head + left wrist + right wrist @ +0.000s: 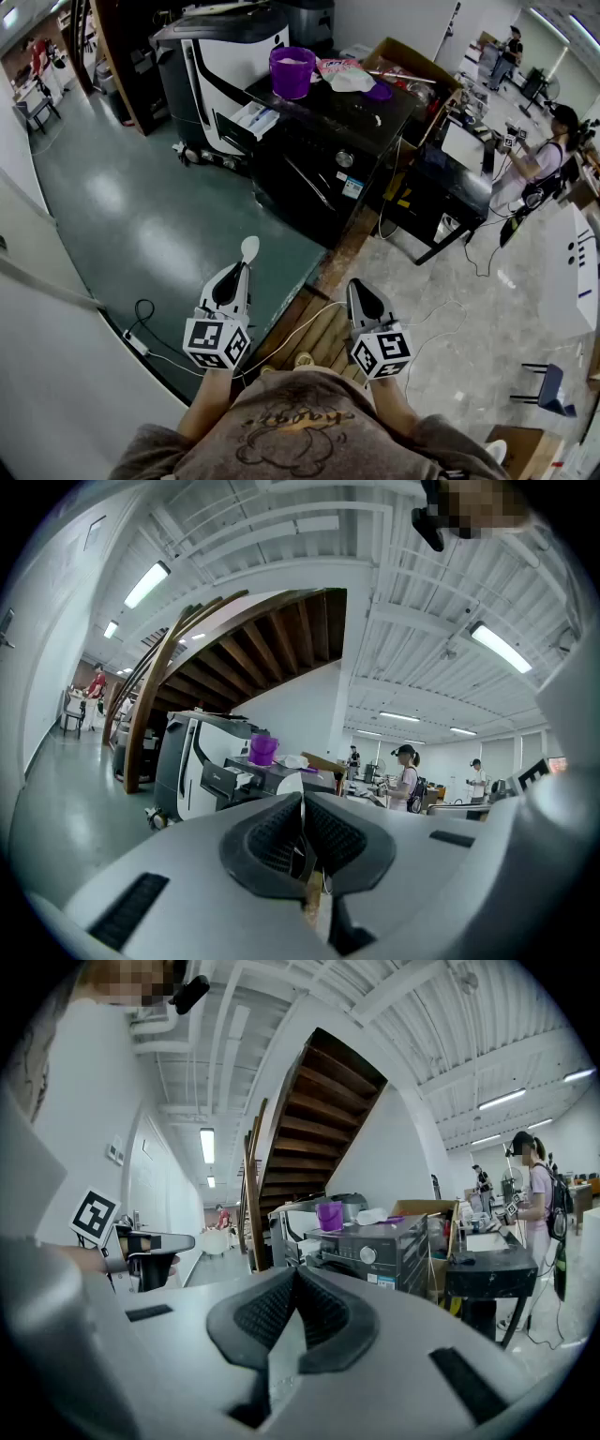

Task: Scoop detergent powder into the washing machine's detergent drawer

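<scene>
White oval-bowled spoon [249,247] clamped by the ribbed left hand-held gripper [241,269].

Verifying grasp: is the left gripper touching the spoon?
Touching. Head view: spoon sticks out of the left gripper; left gripper view shows the jaws shut on it.

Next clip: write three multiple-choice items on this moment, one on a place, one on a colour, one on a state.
1. The purple bucket stands: A on the floor; B on the washing machine; C on a chair.
2. The spoon is: A white; B red; C black.
3. The right hand-held gripper is: A wide open; B shut on a bag; C shut, empty.
B, it sits on the machine's black top; A, its bowl shows white; C, the jaws meet with nothing between.
</scene>
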Motion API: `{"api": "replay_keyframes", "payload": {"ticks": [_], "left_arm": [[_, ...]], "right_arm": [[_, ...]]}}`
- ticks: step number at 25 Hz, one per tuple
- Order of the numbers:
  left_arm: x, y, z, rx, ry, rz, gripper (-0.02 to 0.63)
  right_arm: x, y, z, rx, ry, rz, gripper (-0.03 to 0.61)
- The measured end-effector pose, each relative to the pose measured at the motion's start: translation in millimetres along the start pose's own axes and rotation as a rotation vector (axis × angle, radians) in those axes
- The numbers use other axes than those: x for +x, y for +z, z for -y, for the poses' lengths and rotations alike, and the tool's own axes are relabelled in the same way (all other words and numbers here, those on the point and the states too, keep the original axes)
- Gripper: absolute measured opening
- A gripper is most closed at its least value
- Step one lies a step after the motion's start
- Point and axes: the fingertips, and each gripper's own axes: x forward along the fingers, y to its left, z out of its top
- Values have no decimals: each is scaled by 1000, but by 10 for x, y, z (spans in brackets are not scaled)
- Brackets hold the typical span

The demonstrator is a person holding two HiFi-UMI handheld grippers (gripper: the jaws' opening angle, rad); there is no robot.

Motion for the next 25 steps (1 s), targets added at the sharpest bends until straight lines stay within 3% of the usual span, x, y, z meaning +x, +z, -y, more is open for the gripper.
{"api": "replay_keyframes", "payload": {"ticks": [9, 17, 25], "left_arm": [[123, -29, 78, 14, 26, -12, 25], [426, 57, 279, 27, 41, 32, 25], [757, 181, 168, 37, 35, 44, 25]], "right_arm": [[75, 8, 144, 45, 37, -2, 2], [207, 90, 372, 28, 113, 16, 3], [534, 109, 512, 40, 112, 2, 3]]}}
